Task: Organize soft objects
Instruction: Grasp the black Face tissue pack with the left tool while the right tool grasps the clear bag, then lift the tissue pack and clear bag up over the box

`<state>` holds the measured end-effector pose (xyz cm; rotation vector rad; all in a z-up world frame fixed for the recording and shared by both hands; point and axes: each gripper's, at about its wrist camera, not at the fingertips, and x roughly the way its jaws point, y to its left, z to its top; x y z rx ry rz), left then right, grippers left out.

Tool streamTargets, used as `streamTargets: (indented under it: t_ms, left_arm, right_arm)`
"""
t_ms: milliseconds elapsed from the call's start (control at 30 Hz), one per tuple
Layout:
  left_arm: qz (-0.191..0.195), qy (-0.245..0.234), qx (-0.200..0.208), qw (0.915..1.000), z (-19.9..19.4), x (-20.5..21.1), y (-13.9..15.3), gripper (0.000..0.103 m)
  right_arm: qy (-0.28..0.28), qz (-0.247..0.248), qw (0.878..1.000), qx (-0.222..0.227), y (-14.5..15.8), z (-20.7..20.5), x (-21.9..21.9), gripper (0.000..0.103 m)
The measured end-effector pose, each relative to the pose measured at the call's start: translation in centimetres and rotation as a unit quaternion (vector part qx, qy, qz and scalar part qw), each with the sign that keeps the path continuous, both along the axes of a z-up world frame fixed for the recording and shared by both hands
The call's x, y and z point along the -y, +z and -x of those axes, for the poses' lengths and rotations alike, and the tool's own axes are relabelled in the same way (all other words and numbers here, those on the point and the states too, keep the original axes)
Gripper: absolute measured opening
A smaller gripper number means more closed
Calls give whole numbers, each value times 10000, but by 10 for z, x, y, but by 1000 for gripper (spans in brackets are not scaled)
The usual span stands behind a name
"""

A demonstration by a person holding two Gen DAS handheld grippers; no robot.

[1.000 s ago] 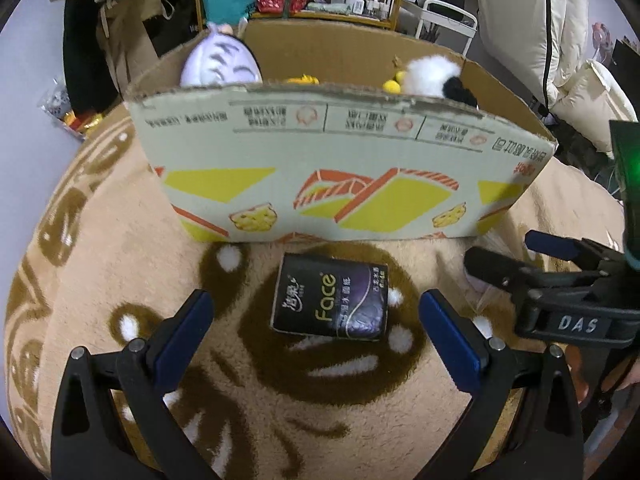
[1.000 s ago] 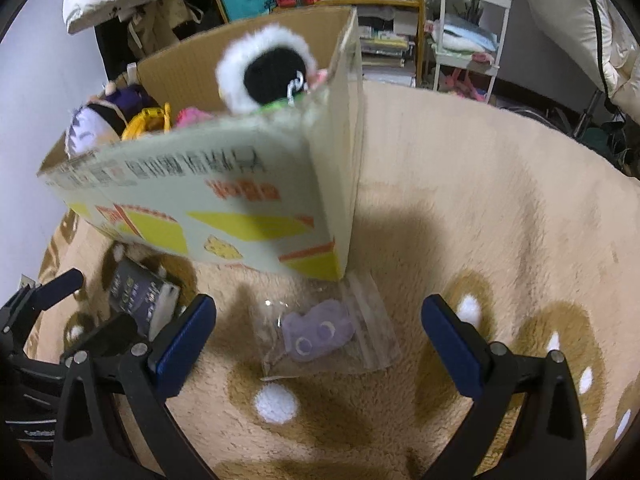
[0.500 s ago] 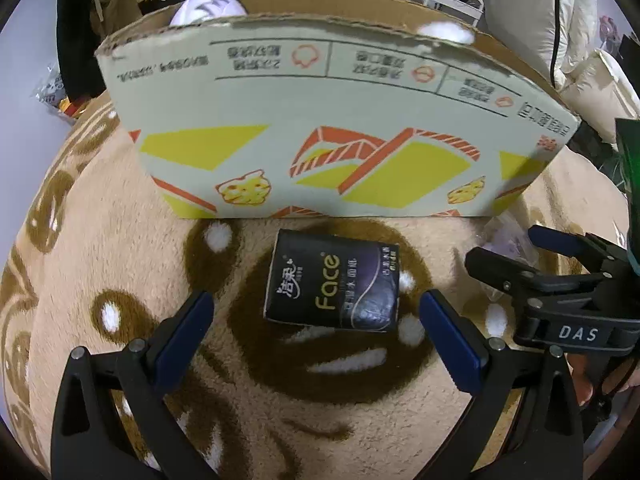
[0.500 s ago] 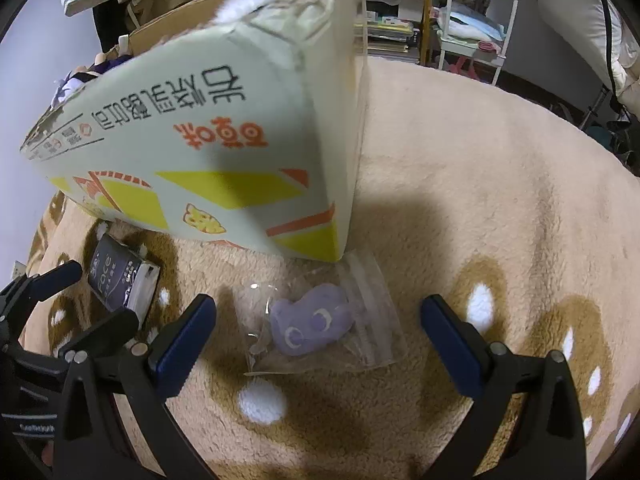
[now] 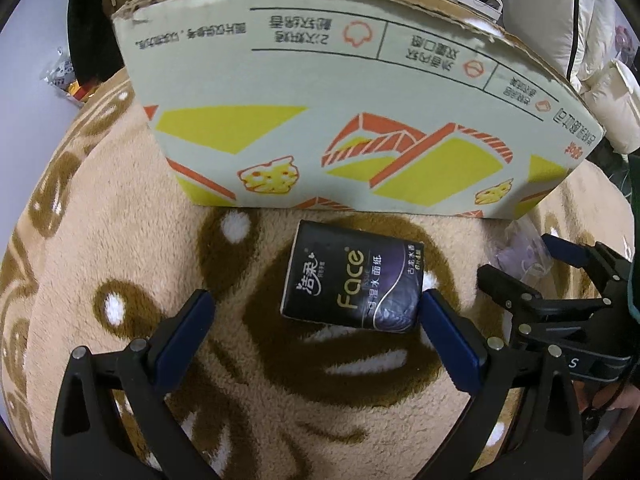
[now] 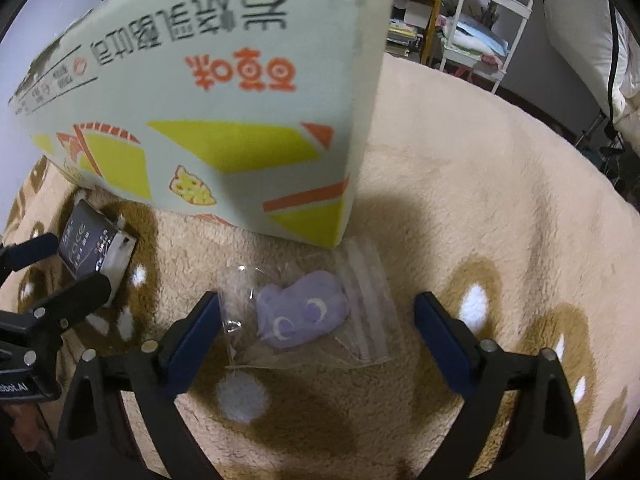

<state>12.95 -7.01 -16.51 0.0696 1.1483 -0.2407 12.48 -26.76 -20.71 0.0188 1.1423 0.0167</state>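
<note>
My left gripper [image 5: 314,314] tilts steeply down over a black tissue pack [image 5: 352,282] lying flat on the plush blanket [image 5: 100,240], just before the cardboard box [image 5: 340,112]. Its long axis runs across my jaws, which are closing, the right pad [image 5: 448,340] touching the pack's end. My right gripper [image 6: 316,320] is closing around a bagged purple plush [image 6: 302,312], not yet pressing.

Clearance and obstructions
Passage at 12 o'clock is blocked by the cardboard box [image 5: 352,120] standing just beyond the tissue pack [image 5: 352,280]; open blanket [image 6: 500,200] is left at 2 o'clock.
</note>
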Motion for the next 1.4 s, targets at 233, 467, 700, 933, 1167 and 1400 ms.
streamTargets:
  t_ms: [233, 467, 700, 933, 1167, 1400]
  left_arm:
    - [-5, 44, -18, 10000, -1, 3, -2, 72]
    - [157, 201, -38, 9997, -3, -8, 0, 64]
    - [148, 233, 34, 9996, 4, -18, 1, 64]
    - [93, 360, 227, 9991, 9, -28, 13, 64]
    - [29, 555, 637, 9964, 26, -38, 38, 63]
    - [88, 614, 1298, 9896, 48, -40, 81, 63]
  right_arm:
    - [150, 299, 9994, 71, 4, 9, -16, 85]
    - [146, 262, 9995, 86, 10, 13, -22, 81]
    - [148, 188, 9997, 82, 21, 17, -20, 80]
    - [332, 95, 9993, 151, 39, 27, -24, 80]
    - [357, 165, 9980, 499, 72, 54, -31, 79]
    - [321, -132, 9935, 1083, 122, 80, -34, 79]
